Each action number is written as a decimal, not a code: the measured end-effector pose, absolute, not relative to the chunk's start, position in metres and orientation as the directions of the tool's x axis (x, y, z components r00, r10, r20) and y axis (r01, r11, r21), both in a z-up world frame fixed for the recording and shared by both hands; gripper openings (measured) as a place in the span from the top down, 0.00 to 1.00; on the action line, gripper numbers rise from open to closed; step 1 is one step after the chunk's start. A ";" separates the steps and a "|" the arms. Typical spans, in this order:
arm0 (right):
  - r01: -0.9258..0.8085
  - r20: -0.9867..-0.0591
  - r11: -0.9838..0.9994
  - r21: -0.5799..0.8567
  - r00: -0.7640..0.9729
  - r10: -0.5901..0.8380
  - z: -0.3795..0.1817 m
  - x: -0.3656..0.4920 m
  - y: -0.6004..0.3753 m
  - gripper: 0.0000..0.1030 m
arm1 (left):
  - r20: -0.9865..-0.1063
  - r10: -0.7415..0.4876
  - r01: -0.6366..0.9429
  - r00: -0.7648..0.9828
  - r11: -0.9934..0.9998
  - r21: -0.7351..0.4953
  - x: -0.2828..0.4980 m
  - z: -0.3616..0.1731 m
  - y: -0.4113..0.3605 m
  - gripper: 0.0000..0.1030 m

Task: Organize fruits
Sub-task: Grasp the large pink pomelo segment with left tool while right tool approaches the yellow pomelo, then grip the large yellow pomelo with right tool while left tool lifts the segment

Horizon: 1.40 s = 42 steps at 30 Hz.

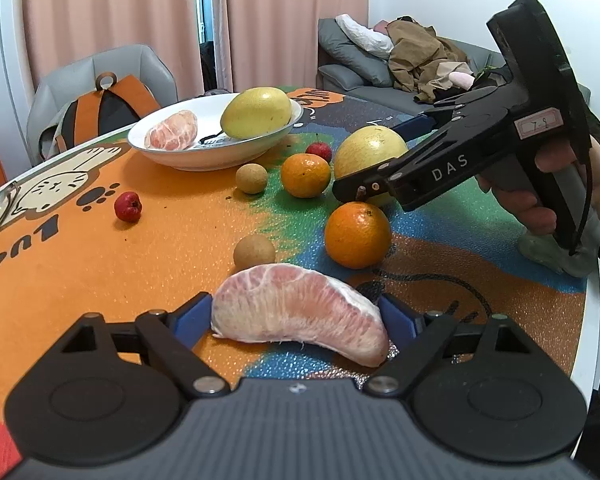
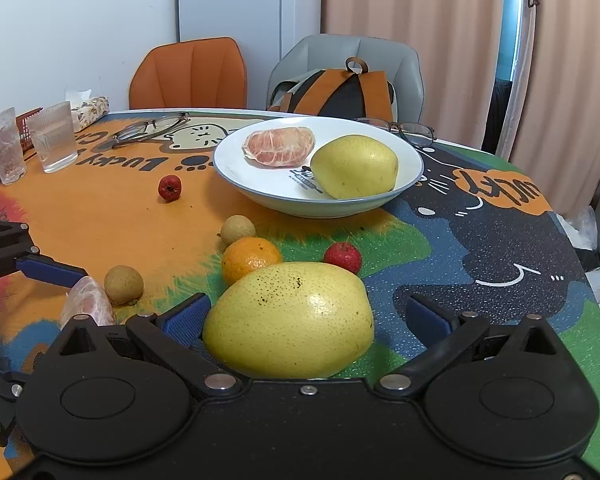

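Note:
A peeled pink pomelo segment (image 1: pixel 300 320) lies on the table mat between the blue pads of my left gripper (image 1: pixel 296 312), and both pads touch its ends. My right gripper (image 2: pixel 306 316) stands open around a large yellow pomelo (image 2: pixel 290 320); its left pad is close to the fruit and its right pad stands apart. A white plate (image 2: pixel 236 172) farther back holds a peeled piece (image 2: pixel 280 146) and a yellow fruit (image 2: pixel 354 166). Two oranges (image 1: pixel 358 234) (image 1: pixel 306 176), two brown longans (image 1: pixel 255 251) (image 1: pixel 252 178) and two small red fruits (image 1: pixel 128 207) (image 1: pixel 319 151) lie loose on the mat.
Two drinking glasses (image 2: pixel 52 136) and a red basket stand at the far left edge. Eyeglasses (image 2: pixel 152 126) lie behind the plate's left side, and another pair (image 2: pixel 416 130) lies at its right. Chairs with a backpack (image 2: pixel 340 92) stand behind the table. A person's hand (image 1: pixel 540 200) holds the right gripper.

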State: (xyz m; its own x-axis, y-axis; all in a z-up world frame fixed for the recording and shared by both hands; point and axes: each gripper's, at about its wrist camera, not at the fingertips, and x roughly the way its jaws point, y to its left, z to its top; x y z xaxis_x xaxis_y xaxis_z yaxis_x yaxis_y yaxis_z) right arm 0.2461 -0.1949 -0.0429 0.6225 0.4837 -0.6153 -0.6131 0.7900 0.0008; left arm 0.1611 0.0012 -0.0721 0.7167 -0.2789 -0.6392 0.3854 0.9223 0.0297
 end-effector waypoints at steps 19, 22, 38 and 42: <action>-0.636 -0.613 0.772 0.018 0.603 0.510 -0.041 0.241 -0.194 0.23 | -0.616 -0.296 0.381 0.729 0.924 0.006 0.157 -0.069 0.005 0.15; -0.635 -0.614 0.772 0.014 0.604 0.508 -0.041 0.241 -0.194 0.23 | -0.612 -0.305 0.383 0.730 0.924 -0.003 0.156 -0.067 0.007 0.15; -0.630 -0.598 0.777 0.014 0.617 0.511 -0.034 0.241 -0.198 0.23 | -0.585 -0.310 0.373 0.750 0.928 -0.013 0.154 -0.059 0.010 0.16; -0.623 -0.591 0.782 0.015 0.625 0.510 -0.031 0.243 -0.201 0.23 | -0.571 -0.311 0.367 0.760 0.930 -0.018 0.155 -0.055 0.012 0.16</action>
State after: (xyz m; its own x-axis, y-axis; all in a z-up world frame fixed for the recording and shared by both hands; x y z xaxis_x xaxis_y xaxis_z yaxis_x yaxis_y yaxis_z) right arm 0.2430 -0.2005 -0.0312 0.6252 0.5099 -0.5909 -0.6232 0.7819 0.0153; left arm 0.1546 0.0118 -0.0546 0.7598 -0.3113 -0.5708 0.3674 0.9299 -0.0182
